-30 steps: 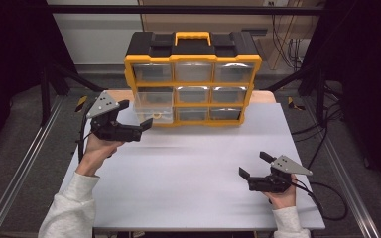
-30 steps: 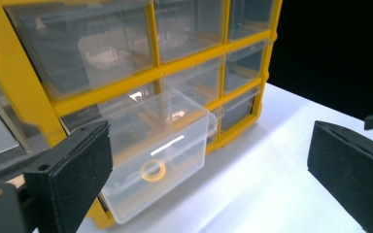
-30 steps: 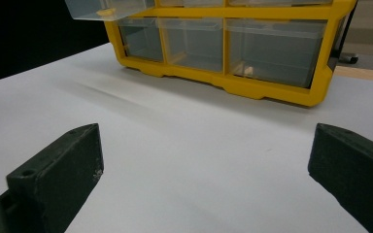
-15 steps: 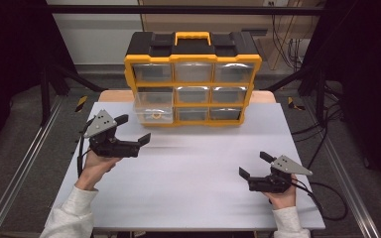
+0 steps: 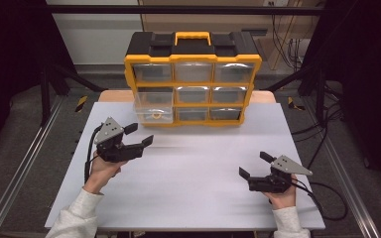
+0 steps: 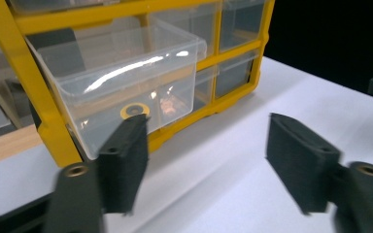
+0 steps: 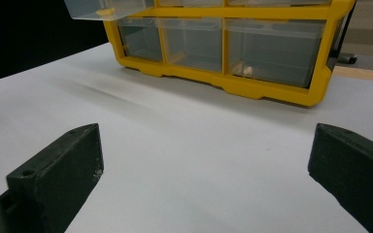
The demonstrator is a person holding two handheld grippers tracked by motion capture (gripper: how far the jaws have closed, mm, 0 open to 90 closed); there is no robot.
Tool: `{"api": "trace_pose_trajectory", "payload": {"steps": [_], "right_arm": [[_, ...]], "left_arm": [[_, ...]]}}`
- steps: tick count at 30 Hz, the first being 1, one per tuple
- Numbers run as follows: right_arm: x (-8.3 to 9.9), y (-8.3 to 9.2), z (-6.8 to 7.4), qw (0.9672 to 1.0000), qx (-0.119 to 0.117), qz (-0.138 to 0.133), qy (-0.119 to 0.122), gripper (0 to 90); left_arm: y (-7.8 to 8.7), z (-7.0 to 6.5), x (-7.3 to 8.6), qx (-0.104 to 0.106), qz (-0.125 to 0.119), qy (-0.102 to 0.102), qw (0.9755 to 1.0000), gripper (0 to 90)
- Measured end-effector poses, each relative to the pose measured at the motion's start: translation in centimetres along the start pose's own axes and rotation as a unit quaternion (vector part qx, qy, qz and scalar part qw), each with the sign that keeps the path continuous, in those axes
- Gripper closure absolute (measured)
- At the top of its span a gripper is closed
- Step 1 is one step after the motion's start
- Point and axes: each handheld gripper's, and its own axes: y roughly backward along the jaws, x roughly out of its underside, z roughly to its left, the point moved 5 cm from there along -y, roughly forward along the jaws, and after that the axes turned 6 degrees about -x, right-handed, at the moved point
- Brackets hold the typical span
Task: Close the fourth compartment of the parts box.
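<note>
A yellow and black organizer (image 5: pixel 193 79) with clear drawers stands at the back of the white table (image 5: pixel 193 193). Its lower left drawer (image 5: pixel 153 105) is pulled out, with a yellow ring (image 5: pixel 156 115) lying inside. My left gripper (image 5: pixel 140 134) hovers just in front of that drawer and apart from it. Its jaws have just been closing, stand open, and have nothing between them. In the left gripper view the drawer (image 6: pixel 126 82) and the ring (image 6: pixel 135 110) lie beyond my left gripper (image 6: pixel 206 131). My right gripper (image 5: pixel 254 164) rests open and empty near the front right.
In the right gripper view, my open right gripper (image 7: pixel 206 145) faces the organizer (image 7: pixel 272 92), and a small pale bit (image 7: pixel 246 70) lies in a bottom drawer. Black frame posts flank the table. Cables (image 5: pixel 322 208) trail off its right side.
My left gripper has sunk toward the table and drawn back from the drawer, and its jaws have narrowed. The right gripper has kept still.
</note>
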Motion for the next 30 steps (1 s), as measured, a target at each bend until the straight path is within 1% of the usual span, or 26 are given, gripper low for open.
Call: {"api": "trace_pose_trajectory", "payload": {"steps": [3, 5, 8, 10, 18, 22, 30], "right_arm": [[0.0, 0.0, 0.0, 1.0, 0.001, 0.0, 0.0, 0.0], [0.0, 0.0, 0.0, 1.0, 0.001, 0.0, 0.002, 0.0], [0.0, 0.0, 0.0, 1.0, 0.0, 0.0, 0.003, 0.0], [0.0, 0.0, 0.0, 1.0, 0.0, -0.001, 0.001, 0.0], [-0.1, 0.1, 0.0, 1.0, -0.001, -0.002, 0.001, 0.0], [-0.1, 0.1, 0.0, 1.0, 0.0, -0.004, 0.002, 0.0], [0.0, 0.1, 0.0, 1.0, 0.001, 0.0, 0.002, 0.0]], "left_arm": [[-0.6, 0.0, 0.4, -0.002, 0.009, 0.003, 1.0, 44.2], [-1.0, 0.0, 0.7, 0.002, 0.015, 0.001, 0.9999, 50.0], [-1.7, -0.1, 1.1, -0.005, 0.029, -0.009, 0.9995, 60.8], [-2.0, -0.1, 1.3, -0.009, 0.036, -0.015, 0.9992, 65.5], [-3.4, 0.1, 1.4, -0.02, 0.054, -0.023, 0.9981, 84.1], [-4.0, 0.2, 1.3, -0.02, 0.057, -0.028, 0.9978, 89.3], [-4.8, 1.0, 0.0, -0.029, 0.05, -0.032, 0.9978, 89.5]]}}
